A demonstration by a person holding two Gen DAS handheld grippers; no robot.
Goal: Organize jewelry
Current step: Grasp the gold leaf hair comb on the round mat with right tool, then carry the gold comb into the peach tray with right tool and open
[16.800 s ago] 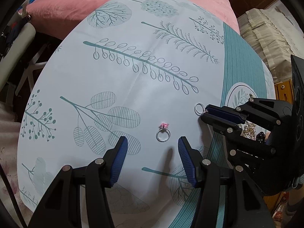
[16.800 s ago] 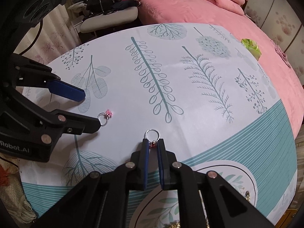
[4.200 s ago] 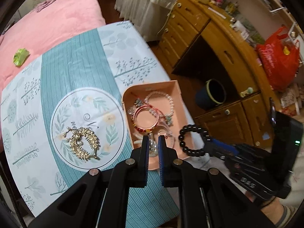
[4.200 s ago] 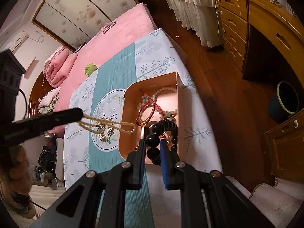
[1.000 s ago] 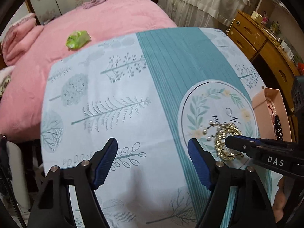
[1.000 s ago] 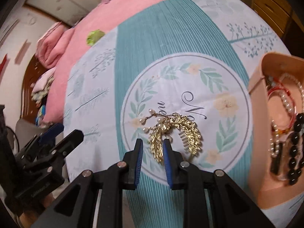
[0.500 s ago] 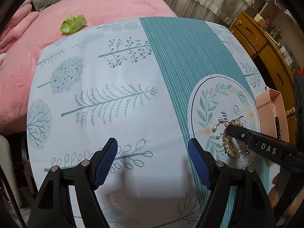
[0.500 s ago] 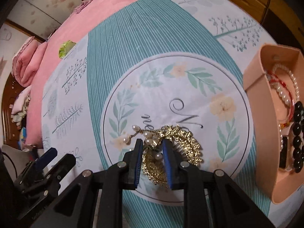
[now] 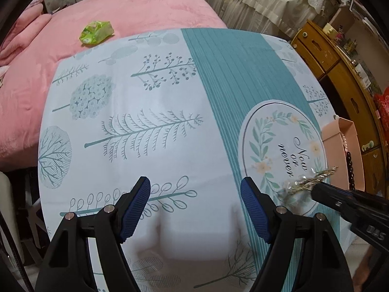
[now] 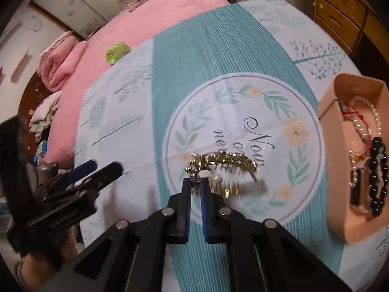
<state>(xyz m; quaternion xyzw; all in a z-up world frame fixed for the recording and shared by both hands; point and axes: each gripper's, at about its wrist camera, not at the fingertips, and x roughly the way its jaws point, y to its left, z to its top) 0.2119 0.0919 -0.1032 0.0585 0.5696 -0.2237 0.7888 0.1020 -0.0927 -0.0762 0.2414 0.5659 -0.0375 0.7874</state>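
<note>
A gold leaf-shaped hair ornament with pearls [image 10: 226,161] hangs just above the round printed emblem [image 10: 243,112] of the tablecloth, and my right gripper [image 10: 195,181] is shut on its left end. The left wrist view shows the same ornament [image 9: 313,177] at the right gripper's tip [image 9: 318,192], lifted and blurred. The pink jewelry box [image 10: 338,194] stands at the table's right edge with a black bead bracelet [image 10: 376,175] and pearl and red bracelets inside. My left gripper [image 9: 195,192] hovers open over bare leaf-patterned cloth with nothing between its fingers, left of the emblem.
A pink bed [image 9: 121,7] lies beyond the table with a green wrapper [image 9: 96,32] on it. A wooden dresser [image 9: 340,68] stands off the table's right side. A hand [image 10: 31,265] holds the left gripper [image 10: 102,168] at the near left.
My right gripper has shut on the gold ornament and raised it off the emblem, uncovering the printed words. The left gripper has stayed open in about the same place.
</note>
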